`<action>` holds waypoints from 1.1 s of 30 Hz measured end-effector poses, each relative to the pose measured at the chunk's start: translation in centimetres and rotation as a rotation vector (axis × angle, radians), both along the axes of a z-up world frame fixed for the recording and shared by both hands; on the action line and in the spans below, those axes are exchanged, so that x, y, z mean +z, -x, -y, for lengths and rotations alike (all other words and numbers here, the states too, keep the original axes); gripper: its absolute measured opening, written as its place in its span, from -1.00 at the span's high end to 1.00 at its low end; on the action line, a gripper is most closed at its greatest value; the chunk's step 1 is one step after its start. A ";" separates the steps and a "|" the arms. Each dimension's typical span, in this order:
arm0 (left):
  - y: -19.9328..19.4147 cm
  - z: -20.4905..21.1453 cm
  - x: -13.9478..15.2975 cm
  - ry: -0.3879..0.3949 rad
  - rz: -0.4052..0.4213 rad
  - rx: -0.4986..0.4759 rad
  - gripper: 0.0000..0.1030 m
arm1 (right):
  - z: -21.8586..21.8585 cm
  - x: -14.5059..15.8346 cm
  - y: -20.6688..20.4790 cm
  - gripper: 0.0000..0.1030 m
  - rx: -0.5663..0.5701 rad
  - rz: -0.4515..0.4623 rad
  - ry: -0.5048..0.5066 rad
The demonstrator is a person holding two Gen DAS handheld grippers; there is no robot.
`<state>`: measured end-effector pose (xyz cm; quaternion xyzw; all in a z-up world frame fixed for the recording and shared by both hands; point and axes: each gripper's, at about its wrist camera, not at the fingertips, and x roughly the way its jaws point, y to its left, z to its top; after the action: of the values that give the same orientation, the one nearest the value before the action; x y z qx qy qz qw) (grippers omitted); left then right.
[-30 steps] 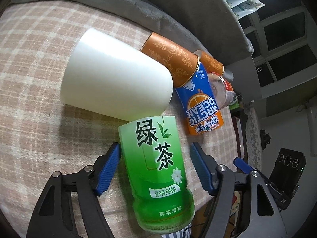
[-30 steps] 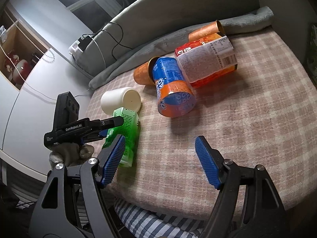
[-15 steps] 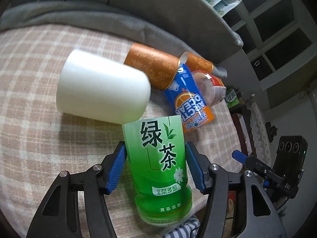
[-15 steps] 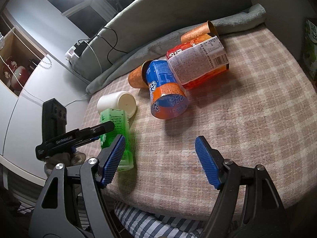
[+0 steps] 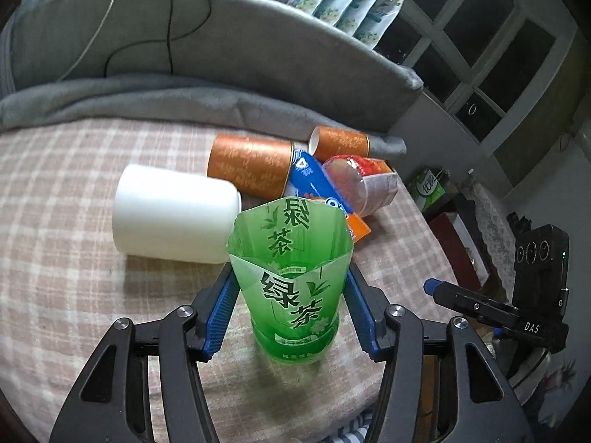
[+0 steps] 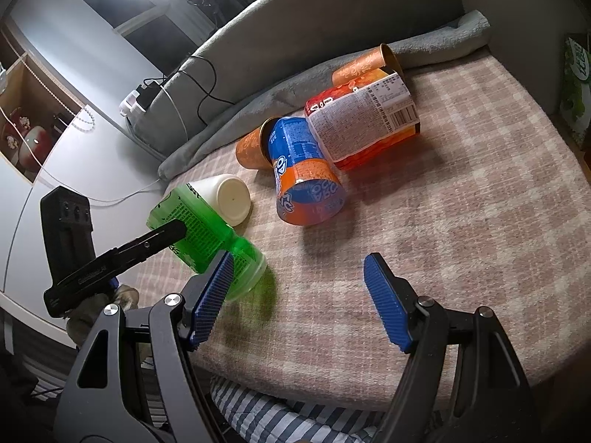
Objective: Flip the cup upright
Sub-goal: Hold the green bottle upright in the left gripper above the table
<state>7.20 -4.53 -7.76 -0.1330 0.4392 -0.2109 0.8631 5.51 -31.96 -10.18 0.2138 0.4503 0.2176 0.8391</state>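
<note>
A green cut-bottle cup (image 5: 293, 288) with Chinese lettering is gripped between the blue pads of my left gripper (image 5: 290, 312). It is tilted, its open mouth up and its base near the checked cloth. In the right wrist view the green cup (image 6: 207, 236) leans, held by the left gripper's black fingers (image 6: 147, 245). My right gripper (image 6: 299, 302) is open and empty above the cloth near the front edge, right of the cup.
A white cup (image 5: 173, 214) lies on its side just behind the green one. Two orange paper cups (image 5: 251, 166), a blue-orange cup (image 6: 306, 181) and a red-orange cup (image 6: 365, 122) lie further back. A grey blanket (image 5: 147, 99) borders the checked cloth (image 6: 461, 203).
My left gripper has shut on the green cup and swung it from lying flat to nearly upright, mouth up. The right gripper has stayed open and hardly moved.
</note>
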 end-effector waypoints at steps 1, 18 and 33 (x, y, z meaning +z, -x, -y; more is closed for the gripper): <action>0.0 0.1 0.1 -0.006 0.008 0.000 -0.08 | 0.0 0.0 0.0 -0.47 -0.001 0.000 0.000; -0.1 2.4 0.7 -0.162 0.147 0.022 -0.08 | 0.4 0.1 0.1 -0.47 -0.018 0.003 0.004; 0.3 4.1 0.1 -0.264 0.213 0.008 -0.08 | 0.9 0.2 0.2 -0.47 -0.031 0.005 0.003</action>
<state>6.88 -8.60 -7.69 0.0029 0.3686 -0.1609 0.9156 5.34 -32.89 -10.02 0.2190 0.4453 0.2047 0.8437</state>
